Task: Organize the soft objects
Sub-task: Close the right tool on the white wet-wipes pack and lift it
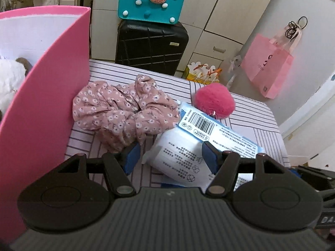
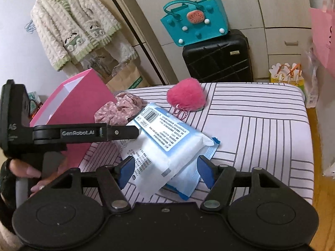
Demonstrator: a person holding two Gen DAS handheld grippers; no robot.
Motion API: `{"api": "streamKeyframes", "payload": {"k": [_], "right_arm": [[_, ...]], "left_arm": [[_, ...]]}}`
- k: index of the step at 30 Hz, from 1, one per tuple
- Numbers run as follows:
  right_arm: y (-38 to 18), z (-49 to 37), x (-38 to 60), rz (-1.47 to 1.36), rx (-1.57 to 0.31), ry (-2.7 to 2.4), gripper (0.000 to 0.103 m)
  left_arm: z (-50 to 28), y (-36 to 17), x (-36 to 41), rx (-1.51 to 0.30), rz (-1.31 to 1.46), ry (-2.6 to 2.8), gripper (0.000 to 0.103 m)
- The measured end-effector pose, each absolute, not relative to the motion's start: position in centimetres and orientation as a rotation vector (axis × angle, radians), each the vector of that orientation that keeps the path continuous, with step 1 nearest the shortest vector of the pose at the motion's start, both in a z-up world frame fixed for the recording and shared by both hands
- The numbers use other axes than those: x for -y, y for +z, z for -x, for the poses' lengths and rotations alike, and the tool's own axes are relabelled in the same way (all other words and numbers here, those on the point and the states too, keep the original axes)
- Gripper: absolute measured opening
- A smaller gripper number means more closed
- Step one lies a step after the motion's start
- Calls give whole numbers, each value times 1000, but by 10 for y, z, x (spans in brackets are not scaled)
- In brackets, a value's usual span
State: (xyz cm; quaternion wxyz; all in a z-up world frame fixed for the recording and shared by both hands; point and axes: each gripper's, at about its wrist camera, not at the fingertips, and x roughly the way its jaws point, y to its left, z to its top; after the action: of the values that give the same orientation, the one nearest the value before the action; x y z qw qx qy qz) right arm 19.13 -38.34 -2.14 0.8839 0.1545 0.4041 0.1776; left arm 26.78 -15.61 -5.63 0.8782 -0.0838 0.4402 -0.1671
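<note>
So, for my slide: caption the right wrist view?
Open right tool straddles tissue packs on striped bed.

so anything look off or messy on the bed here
Mostly loose clutter. The white and blue packs are stacked crooked, the top one tilted across the lower. The floral fabric lies crumpled beside the pink box. Nothing looks spilled or damaged.

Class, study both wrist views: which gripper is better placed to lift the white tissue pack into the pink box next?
Left, probably. The left gripper is open around the tissue pack and sits beside the pink box; the right gripper also straddles it, but farther from the box.
</note>
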Motion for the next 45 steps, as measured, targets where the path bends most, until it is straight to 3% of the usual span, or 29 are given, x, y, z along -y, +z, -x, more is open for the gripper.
{"api": "streamKeyframes", "payload": {"k": [2, 4, 7, 13, 26, 32, 34, 38, 40, 45], "right_arm": [[-27, -194, 384, -368, -845, 379, 63], [-30, -194, 386, -411, -840, 382, 46], [-27, -190, 384, -373, -818, 349, 36], [-17, -178, 384, -296, -788, 314, 34], [-14, -140, 393, -203, -779, 276, 37], [-33, -143, 408, -284, -807, 294, 38], [-35, -142, 411, -323, -814, 289, 44], [-41, -137, 412, -362, -830, 292, 46], [-45, -136, 413, -388, -836, 299, 36], [-40, -131, 406, -350, -833, 288, 31]], "left_arm": [[-264, -57, 159, -894, 151, -344, 54], [-257, -55, 163, -875, 124, -340, 49], [-251, -51, 164, -871, 103, -360, 40], [-237, -49, 154, -916, 177, -417, 32], [-189, -47, 168, -1051, 112, -588, 32], [-191, -51, 168, -968, 65, -503, 32], [-196, -52, 166, -956, 76, -492, 32], [-202, -58, 168, -946, 103, -528, 31], [-204, -63, 168, -954, 130, -541, 27], [-195, -58, 165, -959, 144, -567, 24]]}}
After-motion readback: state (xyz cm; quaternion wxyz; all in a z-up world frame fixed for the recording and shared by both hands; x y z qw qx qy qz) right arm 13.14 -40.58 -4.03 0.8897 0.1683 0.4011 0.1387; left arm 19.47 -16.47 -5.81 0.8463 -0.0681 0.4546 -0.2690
